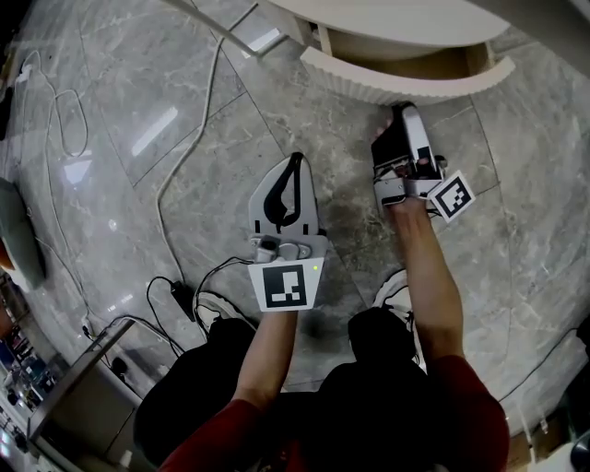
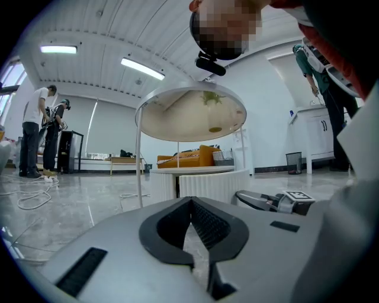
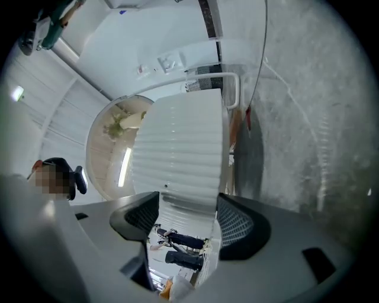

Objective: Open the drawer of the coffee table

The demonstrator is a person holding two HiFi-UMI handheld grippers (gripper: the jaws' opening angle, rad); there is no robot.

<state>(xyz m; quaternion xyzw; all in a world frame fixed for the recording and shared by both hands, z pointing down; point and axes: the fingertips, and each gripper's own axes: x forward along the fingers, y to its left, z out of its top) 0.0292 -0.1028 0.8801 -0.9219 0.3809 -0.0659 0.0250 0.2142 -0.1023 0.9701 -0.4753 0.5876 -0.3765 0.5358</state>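
Observation:
The coffee table [image 1: 387, 14] is at the top of the head view, and its curved white ribbed drawer front [image 1: 406, 88] stands pulled out, with the wooden inside showing behind it. My right gripper [image 1: 403, 111] is rolled on its side with its tips at that front. In the right gripper view the ribbed drawer front [image 3: 183, 148] fills the gap of the right gripper [image 3: 185, 204], touching both pads. My left gripper [image 1: 295, 159] hangs low over the floor, apart from the table, tips together and holding nothing. The left gripper [image 2: 190, 204] faces the drawer front [image 2: 210, 183].
White cables [image 1: 184, 157] and a black power adapter [image 1: 182, 297] lie on the marble floor at the left. A grey box [image 1: 74, 406] stands at the lower left. My shoes [image 1: 395, 288] are beneath the arms. People [image 2: 35, 130] stand far off.

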